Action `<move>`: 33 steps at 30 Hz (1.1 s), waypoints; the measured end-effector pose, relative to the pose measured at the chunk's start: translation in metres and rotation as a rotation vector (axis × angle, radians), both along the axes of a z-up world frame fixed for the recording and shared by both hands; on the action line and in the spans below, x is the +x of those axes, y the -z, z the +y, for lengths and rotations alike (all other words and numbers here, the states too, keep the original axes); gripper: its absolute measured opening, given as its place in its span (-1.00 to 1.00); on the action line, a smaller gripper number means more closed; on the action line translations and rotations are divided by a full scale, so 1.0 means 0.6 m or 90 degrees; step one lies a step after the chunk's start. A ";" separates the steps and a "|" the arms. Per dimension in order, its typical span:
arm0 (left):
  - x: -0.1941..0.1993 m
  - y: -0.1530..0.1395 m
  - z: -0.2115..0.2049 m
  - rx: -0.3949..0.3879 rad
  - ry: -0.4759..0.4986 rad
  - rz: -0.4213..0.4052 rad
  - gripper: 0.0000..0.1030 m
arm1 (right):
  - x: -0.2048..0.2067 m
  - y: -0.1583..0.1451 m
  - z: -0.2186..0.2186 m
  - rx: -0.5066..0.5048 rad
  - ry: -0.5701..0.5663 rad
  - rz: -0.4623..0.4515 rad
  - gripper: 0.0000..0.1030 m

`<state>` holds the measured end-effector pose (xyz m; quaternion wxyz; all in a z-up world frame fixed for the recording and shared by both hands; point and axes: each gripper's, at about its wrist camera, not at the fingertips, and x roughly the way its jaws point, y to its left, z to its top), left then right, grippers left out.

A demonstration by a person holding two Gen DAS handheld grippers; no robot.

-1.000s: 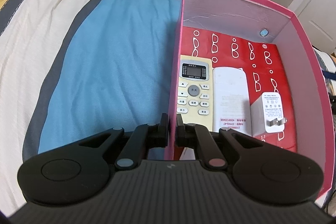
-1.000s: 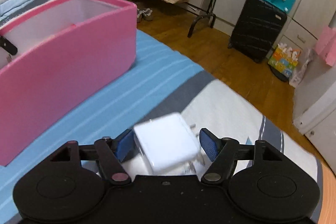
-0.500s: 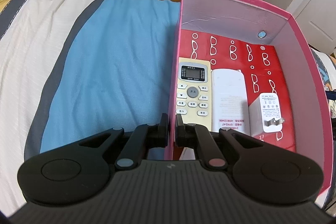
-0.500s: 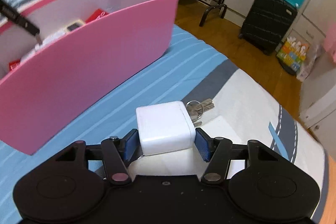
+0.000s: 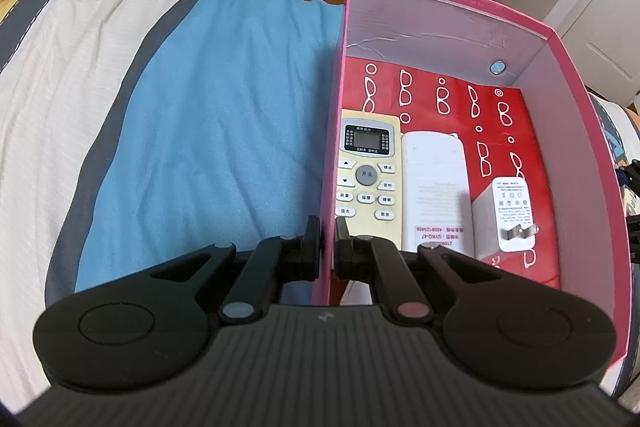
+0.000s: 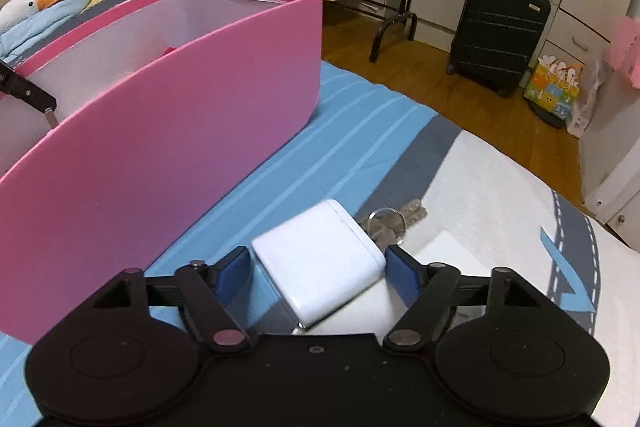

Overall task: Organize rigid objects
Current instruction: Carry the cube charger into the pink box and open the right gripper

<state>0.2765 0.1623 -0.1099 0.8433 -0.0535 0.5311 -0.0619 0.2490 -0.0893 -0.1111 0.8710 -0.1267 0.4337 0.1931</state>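
Note:
My left gripper (image 5: 327, 231) is shut on the near left wall of the pink box (image 5: 334, 163). Inside lie a cream remote with buttons (image 5: 366, 179), a white remote face down (image 5: 434, 191) and a white plug adapter (image 5: 508, 219). My right gripper (image 6: 318, 269) has its blue pads on either side of a white charger cube (image 6: 320, 259), tilted, with a small gap at the left pad. A bunch of keys (image 6: 390, 221) lies just beyond the cube. The pink box (image 6: 160, 135) stands to the left in the right wrist view.
The bed has a blue, grey and white striped cover (image 5: 208, 131). A white card (image 6: 444, 251) lies under the right gripper's right finger. A goose plush (image 6: 28, 5) lies behind the box. A black suitcase (image 6: 498, 31) and a rack stand on the wooden floor.
The right gripper's pads have spread slightly and the charger cube has tilted. The right gripper has moved lower and nearer the box's side. The left gripper keeps its hold on the box wall.

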 end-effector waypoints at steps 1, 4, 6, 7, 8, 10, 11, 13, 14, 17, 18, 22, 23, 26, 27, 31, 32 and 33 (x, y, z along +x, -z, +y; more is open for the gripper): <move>0.000 0.000 0.001 0.000 -0.001 0.000 -0.90 | -0.001 0.004 0.004 -0.010 -0.007 -0.006 0.54; 0.000 0.000 0.001 0.001 0.000 0.000 -0.90 | -0.004 0.016 0.019 -0.046 -0.024 -0.022 0.56; -0.001 0.000 0.001 0.000 0.000 0.000 -0.90 | -0.006 0.015 0.021 -0.044 -0.015 -0.026 0.56; -0.001 0.000 0.001 -0.001 -0.001 0.000 -0.90 | -0.005 0.014 0.019 -0.041 -0.012 -0.025 0.51; -0.001 0.000 0.001 -0.001 -0.001 0.000 -0.90 | -0.003 0.012 0.018 -0.039 -0.010 -0.023 0.51; -0.002 0.001 0.002 -0.002 -0.002 0.001 -0.90 | -0.002 0.008 0.017 -0.034 -0.005 -0.015 0.51; -0.002 0.001 0.002 -0.002 -0.002 0.001 -0.90 | -0.002 0.006 0.018 -0.033 -0.006 -0.008 0.51; -0.001 0.001 0.002 -0.001 -0.001 0.000 -0.90 | -0.007 -0.002 0.019 -0.018 -0.003 0.009 0.51; -0.002 0.001 0.002 -0.002 -0.002 0.001 -0.90 | -0.011 -0.006 0.018 -0.006 0.002 0.015 0.51; -0.001 0.001 0.004 -0.009 -0.009 0.001 -0.90 | -0.020 -0.011 0.023 -0.004 0.006 0.013 0.51; 0.000 0.002 0.005 -0.012 -0.012 0.003 -0.90 | -0.023 -0.012 0.025 -0.005 0.005 0.011 0.51; -0.002 0.003 0.008 -0.016 -0.015 0.006 -0.90 | -0.039 -0.008 0.038 -0.032 -0.011 -0.003 0.51; -0.003 0.001 0.007 -0.015 -0.015 0.004 -0.90 | -0.041 -0.011 0.038 -0.031 -0.011 -0.007 0.51; -0.004 -0.001 0.005 -0.009 -0.009 -0.002 -0.91 | -0.053 -0.043 0.037 -0.017 -0.004 -0.036 0.51; -0.004 -0.001 0.004 -0.005 -0.006 -0.002 -0.92 | -0.057 -0.058 0.036 -0.007 -0.004 -0.051 0.51; 0.001 0.000 0.000 0.001 -0.010 0.008 -0.92 | -0.091 -0.140 0.051 0.046 0.014 -0.117 0.51; 0.002 0.000 0.000 0.001 -0.011 0.009 -0.92 | -0.102 -0.158 0.058 0.064 0.010 -0.137 0.51; 0.002 0.000 -0.001 -0.001 -0.014 0.010 -0.92 | -0.114 -0.178 0.067 0.085 -0.002 -0.151 0.51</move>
